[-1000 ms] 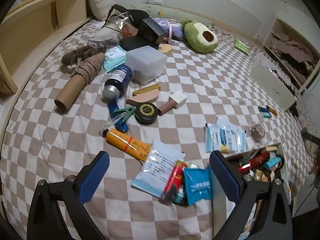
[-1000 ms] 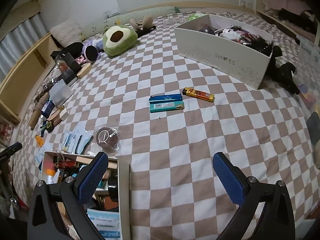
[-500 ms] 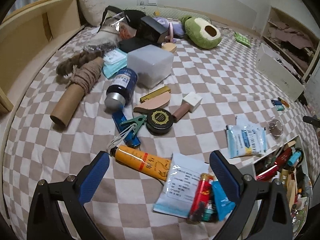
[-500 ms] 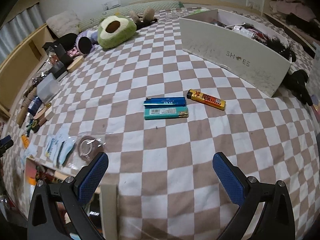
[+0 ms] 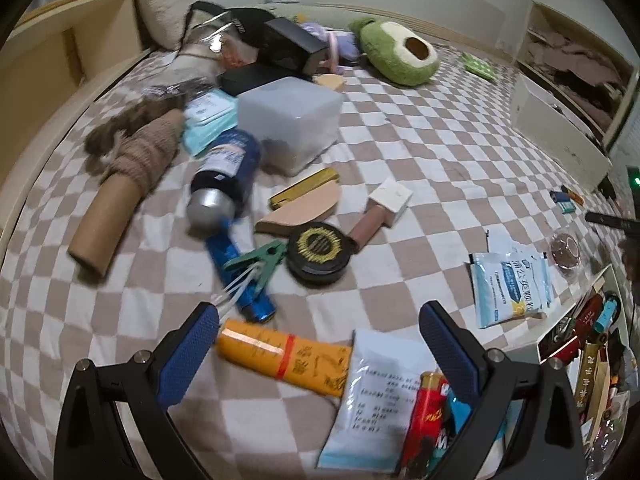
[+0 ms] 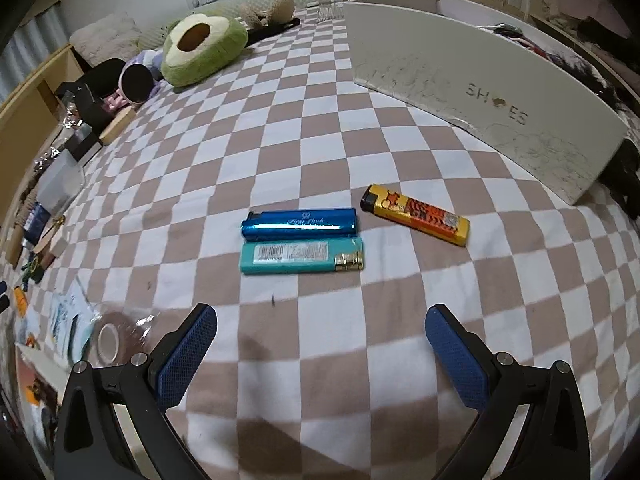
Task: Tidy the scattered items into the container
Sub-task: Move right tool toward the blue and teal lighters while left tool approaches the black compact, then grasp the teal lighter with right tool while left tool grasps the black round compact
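As the right tool (image 6: 320,344) has closed in, fingers apart and empty, three lighters, the teal lighter (image 6: 301,257) nearest, lie just ahead, ready for pickup.

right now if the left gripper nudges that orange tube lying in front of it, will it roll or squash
The orange tube lies on its side on the soft checked blanket, so it would probably roll only a little. Its far end looks flattened and lies partly under the paper packet, which may drag. It looks like a soft squeeze tube, so it may dent under the open left gripper.
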The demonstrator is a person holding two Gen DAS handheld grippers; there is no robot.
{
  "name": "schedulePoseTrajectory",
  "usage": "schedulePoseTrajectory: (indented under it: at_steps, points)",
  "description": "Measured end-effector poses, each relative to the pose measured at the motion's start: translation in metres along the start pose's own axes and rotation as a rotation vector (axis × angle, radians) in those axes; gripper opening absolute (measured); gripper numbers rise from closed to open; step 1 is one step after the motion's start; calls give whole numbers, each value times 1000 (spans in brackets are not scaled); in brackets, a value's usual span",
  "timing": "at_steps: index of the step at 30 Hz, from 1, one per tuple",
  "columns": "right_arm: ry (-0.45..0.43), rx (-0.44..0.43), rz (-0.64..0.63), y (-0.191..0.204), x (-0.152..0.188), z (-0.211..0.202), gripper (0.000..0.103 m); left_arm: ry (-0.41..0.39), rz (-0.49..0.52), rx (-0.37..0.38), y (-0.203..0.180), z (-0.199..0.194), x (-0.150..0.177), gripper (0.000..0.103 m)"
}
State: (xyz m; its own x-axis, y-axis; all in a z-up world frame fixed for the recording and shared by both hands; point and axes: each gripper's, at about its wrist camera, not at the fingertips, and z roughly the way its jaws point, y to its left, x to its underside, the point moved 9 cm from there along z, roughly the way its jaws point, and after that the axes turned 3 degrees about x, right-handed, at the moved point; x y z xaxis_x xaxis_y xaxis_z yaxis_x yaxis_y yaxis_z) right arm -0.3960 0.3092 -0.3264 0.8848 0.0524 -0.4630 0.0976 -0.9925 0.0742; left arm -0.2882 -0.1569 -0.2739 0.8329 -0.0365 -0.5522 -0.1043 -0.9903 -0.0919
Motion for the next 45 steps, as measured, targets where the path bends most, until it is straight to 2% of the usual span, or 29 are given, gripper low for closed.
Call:
schedulePoseTrajectory:
  at_steps: [8, 16, 18, 20, 26, 29, 33, 35, 38, 40, 41, 45]
  points:
    - [2, -1, -11, 4, -21, 22, 103, 37, -8, 42, -24, 34, -22, 100]
    - [4, -21, -8, 8, -32, 38, 103, 86, -15, -1, -24, 64, -30, 100]
    - [6, -24, -15, 9, -32, 40, 103, 95, -19, -24, -19, 70, -29, 92]
    - [-5, -21, -38, 12, -31, 40, 95, 93, -27, -45, -14, 74, -28, 84]
    - [-5, 4, -81, 21, -28, 42, 92, 90, 14, -79, -12, 78, -28, 83]
    - [-6, 9, -63, 22, -28, 44, 92, 106, 19, -93, -7, 83, -24, 64]
    - [-4, 35, -56, 23, -31, 46, 89, 99, 21, -91, -4, 81, -25, 63]
    - [-5, 47, -59, 24, -33, 47, 83, 99, 27, -96, -3, 79, -24, 62]
    - [-7, 62, -45, 23, -35, 49, 83, 97, 29, -95, -4, 79, -24, 60]
    - [-8, 69, -52, 25, -35, 49, 83, 96, 28, -93, -5, 78, -23, 51]
    - [-9, 72, -56, 26, -35, 49, 83, 94, 29, -91, -5, 78, -24, 50]
    - [-7, 56, -55, 28, -34, 45, 83, 94, 34, -83, -8, 79, -24, 50]
